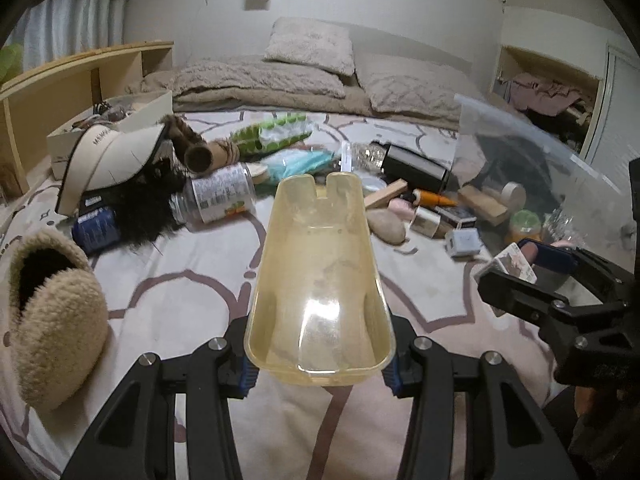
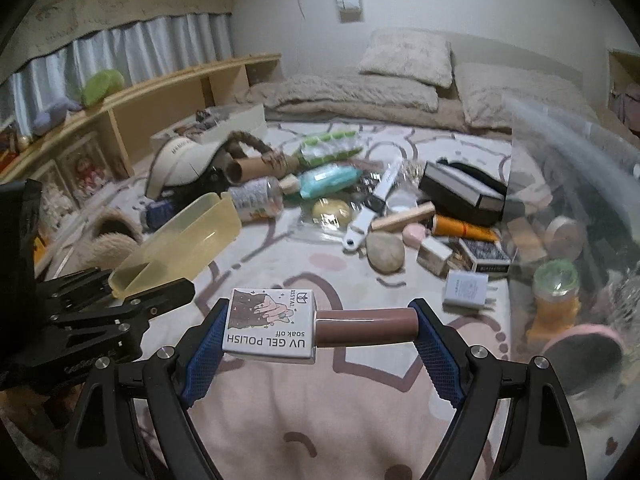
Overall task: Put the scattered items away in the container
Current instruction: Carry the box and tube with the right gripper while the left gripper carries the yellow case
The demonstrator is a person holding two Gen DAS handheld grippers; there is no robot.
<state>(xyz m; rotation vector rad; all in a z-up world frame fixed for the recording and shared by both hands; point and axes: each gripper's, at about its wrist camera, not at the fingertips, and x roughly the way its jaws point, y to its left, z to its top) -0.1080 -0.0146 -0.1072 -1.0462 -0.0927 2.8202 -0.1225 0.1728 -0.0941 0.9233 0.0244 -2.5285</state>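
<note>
My left gripper (image 1: 320, 368) is shut on a translucent yellow plastic tray (image 1: 320, 280), held above the bed; it also shows in the right wrist view (image 2: 180, 240). My right gripper (image 2: 320, 340) is shut on a UV gel polish bottle (image 2: 320, 326) with a white label and brown cap, held crosswise between the fingers; it also shows in the left wrist view (image 1: 516, 264). A clear plastic container (image 2: 580, 200) stands at the right with several items inside. Scattered items lie on the bedspread: a stone (image 2: 386, 252), a white charger (image 2: 466, 290), an orange tube (image 2: 464, 228).
A cap (image 1: 116, 156), a clear labelled jar (image 1: 216, 196), a cardboard tube (image 1: 204, 156), a fluffy slipper (image 1: 52, 320) and a black box (image 1: 416, 168) lie on the bed. Pillows (image 1: 312, 48) are at the head. A wooden shelf (image 1: 60, 88) runs along the left.
</note>
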